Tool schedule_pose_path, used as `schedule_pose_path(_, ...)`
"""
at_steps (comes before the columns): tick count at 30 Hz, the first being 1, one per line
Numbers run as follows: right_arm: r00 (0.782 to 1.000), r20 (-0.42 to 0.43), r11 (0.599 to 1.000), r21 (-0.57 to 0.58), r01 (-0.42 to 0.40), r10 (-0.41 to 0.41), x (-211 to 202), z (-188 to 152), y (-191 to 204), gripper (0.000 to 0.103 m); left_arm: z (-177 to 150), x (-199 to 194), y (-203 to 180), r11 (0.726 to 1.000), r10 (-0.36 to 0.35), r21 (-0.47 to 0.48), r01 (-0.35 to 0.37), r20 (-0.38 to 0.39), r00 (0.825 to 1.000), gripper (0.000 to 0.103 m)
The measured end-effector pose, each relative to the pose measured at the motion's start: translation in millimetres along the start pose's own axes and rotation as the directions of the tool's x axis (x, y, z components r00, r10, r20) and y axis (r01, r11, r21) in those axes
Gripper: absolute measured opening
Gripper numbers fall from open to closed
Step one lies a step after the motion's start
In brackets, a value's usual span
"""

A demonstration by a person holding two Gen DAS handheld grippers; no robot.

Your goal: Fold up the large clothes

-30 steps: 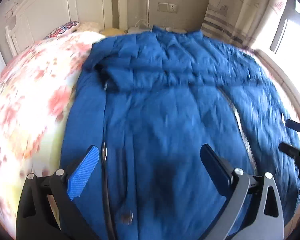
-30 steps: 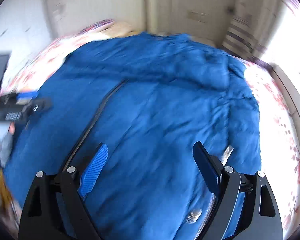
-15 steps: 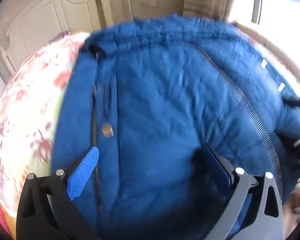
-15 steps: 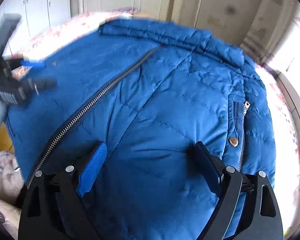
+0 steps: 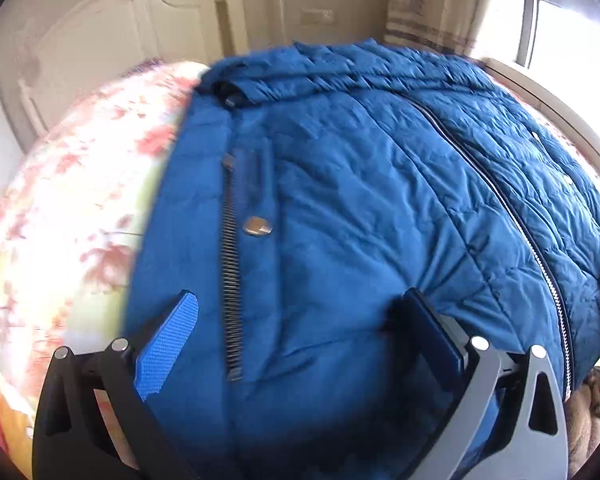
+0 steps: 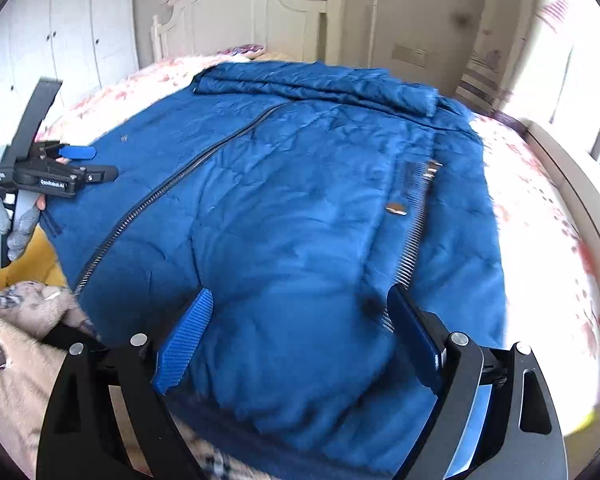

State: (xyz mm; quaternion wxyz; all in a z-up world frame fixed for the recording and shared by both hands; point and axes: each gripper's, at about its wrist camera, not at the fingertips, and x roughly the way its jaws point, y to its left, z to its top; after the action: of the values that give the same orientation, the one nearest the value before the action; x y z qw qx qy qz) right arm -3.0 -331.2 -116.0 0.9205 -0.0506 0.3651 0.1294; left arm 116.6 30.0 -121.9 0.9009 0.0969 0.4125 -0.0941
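A bedroom with pale walls: a white panelled headboard (image 6: 240, 12) stands at the far end of the bed, white wardrobe doors (image 6: 60, 40) line the left wall in the right wrist view, and a curtain (image 5: 432, 4) hangs beside a bright window (image 5: 568, 12) on the other side. The bed carries a floral bedspread (image 5: 68, 208) in pink and cream, showing bare along both long edges. A blue quilted jacket (image 6: 300, 220) lies spread flat over most of the bed, its collar towards the headboard and its hem at the foot edge. Its front zip (image 6: 156, 196) runs the length of the coat, and a pocket zip (image 5: 230, 280) with a metal snap (image 5: 257, 226) just beside it sits on each side panel.

The left gripper (image 5: 300, 328) hovers over the hem near the bed's left edge, jaws wide, nothing pinched between them. The right gripper (image 6: 300, 328) hangs over the hem towards the right edge, jaws equally wide and empty. A gloved hand (image 6: 4, 224) carries the left tool. A beige fleece garment (image 6: 16, 360) crowds the lower left corner of the right wrist view, just off the bed's foot.
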Motion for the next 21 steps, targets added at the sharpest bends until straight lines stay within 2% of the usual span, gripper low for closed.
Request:
schedule_pose_path(2,0.999,0.026,0.998,0.049,0.036,-0.037,-17.8,-10.4,-21.9,0.084,-3.5,-11.2,12.0,1.000,0.016,-0.027,-0.016,0.017,1.000,0.101)
schedule_pose_path(4,0.999,0.016,0.991,0.129,0.045,-0.048,-30.1,-29.0,-46.9,0.084,-9.9,-18.5,34.7,0.995,0.011,-0.094,-0.008,0.026,1.000,0.101)
schedule_pose_path(5,0.999,0.006,0.986,0.159,0.049,-0.050,-32.1,-37.2,-54.8,0.081,-15.3,-21.3,47.4,0.990,-0.001,-0.139,0.005,0.031,1.000,0.101)
schedule_pose_path(8,0.999,-0.026,0.974,0.220,0.049,-0.045,-32.5,-62.4,-69.4,0.074,-29.7,-22.3,67.7,0.980,-0.040,-0.195,0.044,0.023,0.999,0.101)
schedule_pose_path(13,0.999,0.035,0.978,0.207,-0.014,0.007,-37.2,-74.8,-57.7,0.062,-44.1,-21.8,61.2,0.981,-0.098,-0.168,0.100,0.021,0.995,0.101)
schedule_pose_path(21,0.997,0.074,0.981,0.191,0.002,-0.017,-31.9,-72.0,-52.4,0.063,-56.6,-25.7,62.5,0.980,-0.115,-0.156,0.123,0.061,0.992,0.097)
